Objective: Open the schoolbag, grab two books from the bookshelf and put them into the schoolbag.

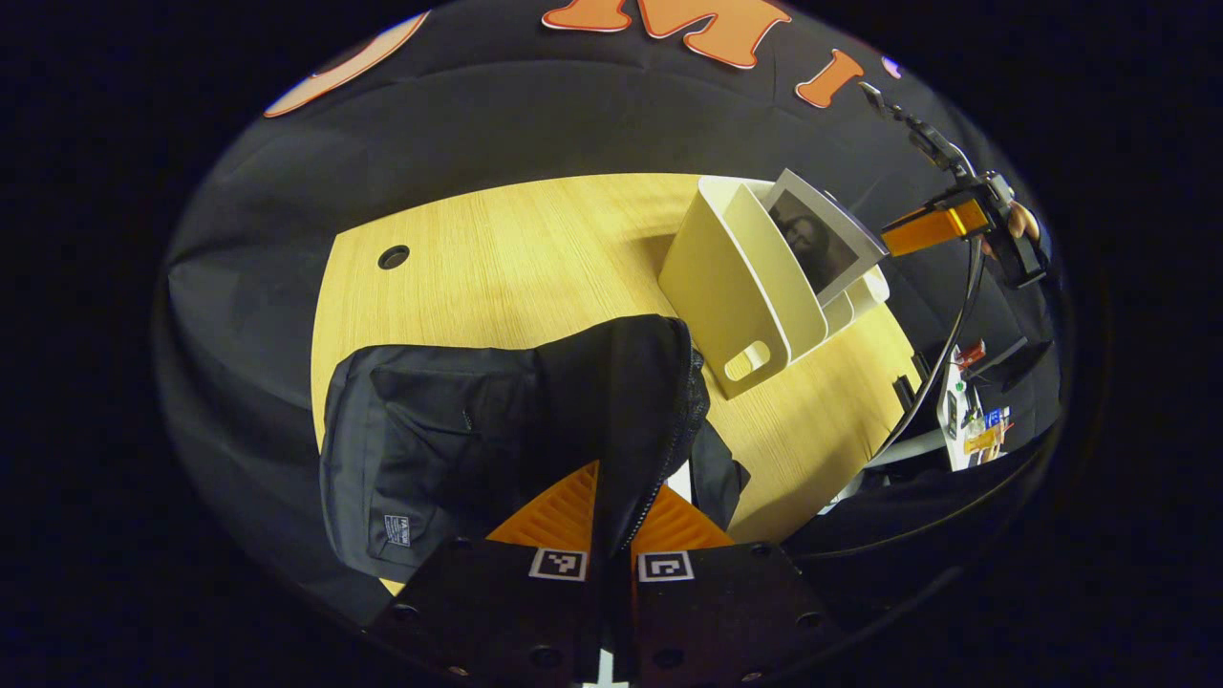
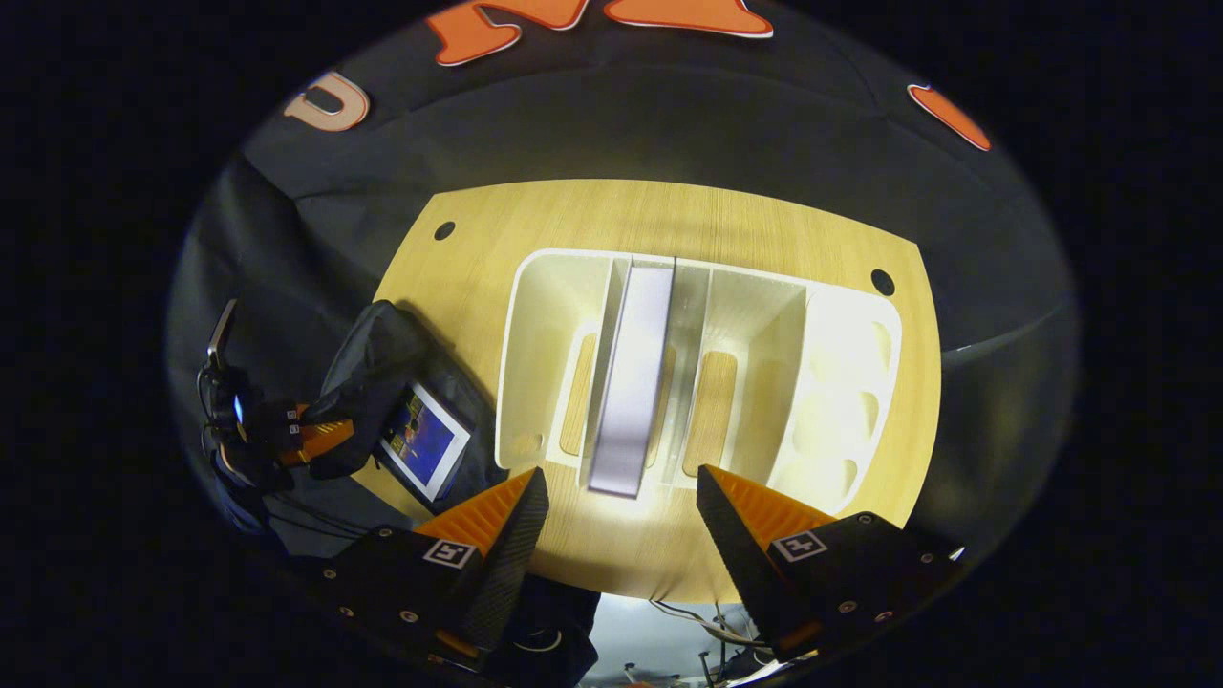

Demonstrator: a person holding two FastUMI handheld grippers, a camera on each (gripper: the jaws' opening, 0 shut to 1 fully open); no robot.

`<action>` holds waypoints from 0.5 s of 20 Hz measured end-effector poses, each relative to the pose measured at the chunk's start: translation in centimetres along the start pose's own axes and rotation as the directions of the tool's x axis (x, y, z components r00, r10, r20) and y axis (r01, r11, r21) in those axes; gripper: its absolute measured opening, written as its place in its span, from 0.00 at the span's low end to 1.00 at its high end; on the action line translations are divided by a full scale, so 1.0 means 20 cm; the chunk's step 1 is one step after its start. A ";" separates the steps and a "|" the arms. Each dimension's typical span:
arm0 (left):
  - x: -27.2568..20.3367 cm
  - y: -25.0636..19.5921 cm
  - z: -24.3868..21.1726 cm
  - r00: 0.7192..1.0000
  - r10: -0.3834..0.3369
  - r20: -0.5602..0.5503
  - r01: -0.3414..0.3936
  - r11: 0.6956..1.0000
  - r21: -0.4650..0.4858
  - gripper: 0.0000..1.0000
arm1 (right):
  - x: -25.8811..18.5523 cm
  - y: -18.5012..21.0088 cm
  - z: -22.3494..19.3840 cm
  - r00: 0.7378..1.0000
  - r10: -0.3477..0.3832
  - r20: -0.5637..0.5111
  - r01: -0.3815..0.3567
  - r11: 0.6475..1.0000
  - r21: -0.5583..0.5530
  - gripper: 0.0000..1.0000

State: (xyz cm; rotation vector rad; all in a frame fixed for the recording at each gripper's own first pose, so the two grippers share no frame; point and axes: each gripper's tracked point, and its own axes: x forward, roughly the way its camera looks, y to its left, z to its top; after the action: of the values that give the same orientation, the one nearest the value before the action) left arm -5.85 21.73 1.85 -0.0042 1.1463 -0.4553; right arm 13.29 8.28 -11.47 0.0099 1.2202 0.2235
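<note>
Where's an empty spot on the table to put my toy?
Bare table lies behind the bag, left of the shelf. A strip runs along the shelf's front. It is crowded between bag and shelf.

The place is a recording booth rather than a home: black cloth (image 2: 669,124) walls in a wooden desk (image 1: 535,258) with cable holes (image 1: 393,256), and a side bench (image 1: 965,420) holds cables and small electronic parts.

A book (image 2: 632,382) stands in the bookshelf (image 2: 841,382) beside the schoolbag (image 2: 368,382) on the table (image 2: 573,220).
</note>
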 end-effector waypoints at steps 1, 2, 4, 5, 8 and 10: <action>0.00 0.01 0.00 1.000 0.001 -0.001 -0.001 1.000 0.001 0.06 | 0.04 -0.01 0.02 1.000 -0.010 -0.012 0.010 1.000 0.005 0.97; 0.00 0.01 0.00 1.000 0.004 -0.001 -0.004 1.000 0.004 0.06 | 0.08 -0.03 0.05 1.000 -0.019 -0.023 0.019 1.000 0.011 0.97; 0.01 0.00 0.00 1.000 0.010 0.002 -0.010 1.000 0.007 0.06 | 0.16 -0.05 0.09 0.999 -0.032 -0.044 0.033 0.999 0.025 0.97; 0.01 0.00 -0.01 1.000 0.009 0.002 -0.009 1.000 0.004 0.06 | 0.20 -0.05 0.11 0.998 -0.039 -0.050 0.041 0.998 0.037 0.97; 0.01 0.01 -0.01 1.000 0.008 0.006 -0.008 1.000 -0.006 0.06 | 0.26 -0.06 0.15 0.996 -0.047 -0.071 0.051 0.997 0.055 0.93; 0.01 0.01 -0.01 1.000 0.007 0.008 -0.007 1.000 -0.004 0.06 | 0.31 -0.04 0.15 0.995 -0.043 -0.092 0.048 0.997 0.058 0.86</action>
State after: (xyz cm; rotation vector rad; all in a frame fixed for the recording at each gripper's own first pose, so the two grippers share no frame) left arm -5.89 21.93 1.48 -0.0059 1.1389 -0.4466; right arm 18.20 9.00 -16.25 0.0240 1.3162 0.1486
